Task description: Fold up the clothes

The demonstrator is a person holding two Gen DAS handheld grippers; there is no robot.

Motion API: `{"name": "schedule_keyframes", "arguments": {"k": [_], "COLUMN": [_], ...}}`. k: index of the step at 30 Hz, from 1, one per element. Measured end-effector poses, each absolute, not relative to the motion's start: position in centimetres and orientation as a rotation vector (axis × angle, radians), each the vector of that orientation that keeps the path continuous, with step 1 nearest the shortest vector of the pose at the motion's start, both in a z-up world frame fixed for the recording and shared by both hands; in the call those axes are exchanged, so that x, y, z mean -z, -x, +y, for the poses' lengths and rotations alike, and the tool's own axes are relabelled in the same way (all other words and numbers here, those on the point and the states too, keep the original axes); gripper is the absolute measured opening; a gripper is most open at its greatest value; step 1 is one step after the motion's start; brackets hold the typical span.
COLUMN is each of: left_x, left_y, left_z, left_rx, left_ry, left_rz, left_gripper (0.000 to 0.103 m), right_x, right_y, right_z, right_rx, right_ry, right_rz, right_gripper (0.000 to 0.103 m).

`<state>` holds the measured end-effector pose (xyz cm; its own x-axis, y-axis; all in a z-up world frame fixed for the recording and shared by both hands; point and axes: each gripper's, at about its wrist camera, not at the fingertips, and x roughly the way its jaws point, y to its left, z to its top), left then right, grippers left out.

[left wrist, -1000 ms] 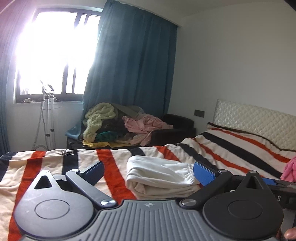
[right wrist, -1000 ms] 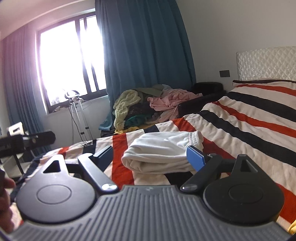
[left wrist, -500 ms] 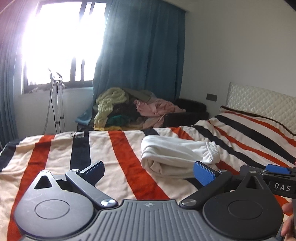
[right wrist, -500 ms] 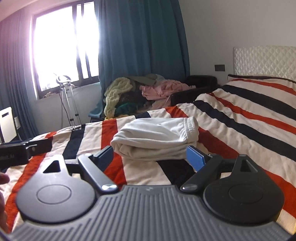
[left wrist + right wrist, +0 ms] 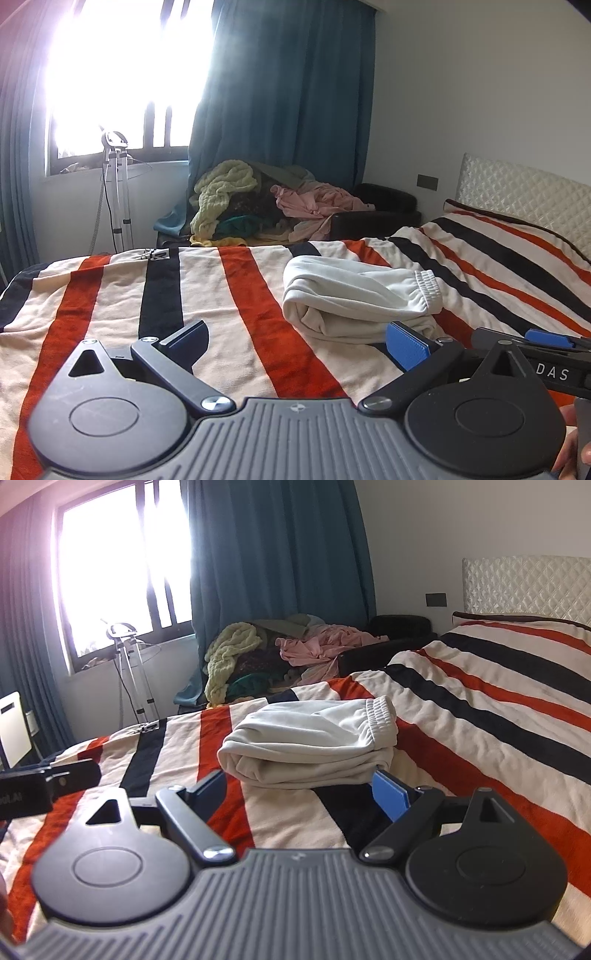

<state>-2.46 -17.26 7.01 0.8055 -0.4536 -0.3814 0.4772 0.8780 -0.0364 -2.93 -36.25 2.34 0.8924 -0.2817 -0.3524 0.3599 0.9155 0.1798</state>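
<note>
A folded white garment (image 5: 354,295) with an elastic cuff lies on the striped bed cover (image 5: 240,295). It also shows in the right wrist view (image 5: 310,738). My left gripper (image 5: 295,341) is open and empty, a short way in front of the garment and to its left. My right gripper (image 5: 299,792) is open and empty, just in front of the garment's near edge. The right gripper's blue-tipped body shows at the right edge of the left wrist view (image 5: 546,339).
A dark sofa (image 5: 369,218) beyond the bed carries a heap of unfolded clothes (image 5: 258,199), also in the right wrist view (image 5: 280,653). A tripod stand (image 5: 116,192) is by the window. A quilted headboard (image 5: 524,199) is at the right.
Both grippers have drawn back from the folded garment, staying open. In the left wrist view the garment has shifted to the right and farther away.
</note>
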Motion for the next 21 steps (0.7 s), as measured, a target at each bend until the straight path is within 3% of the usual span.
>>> {"name": "schedule_keyframes", "arguments": {"k": [21], "left_x": [-6.83], "left_y": [2.90], "left_z": [-16.89], "left_rx": [0.502], "left_ry": [-0.045], "left_rz": [0.386], "left_gripper": [0.103], "right_x": [-2.35], "right_y": [2.95], "right_z": [-36.25], "right_rx": [0.331], "right_ry": [-0.249], "right_rz": [0.337], "right_gripper": [0.087]}}
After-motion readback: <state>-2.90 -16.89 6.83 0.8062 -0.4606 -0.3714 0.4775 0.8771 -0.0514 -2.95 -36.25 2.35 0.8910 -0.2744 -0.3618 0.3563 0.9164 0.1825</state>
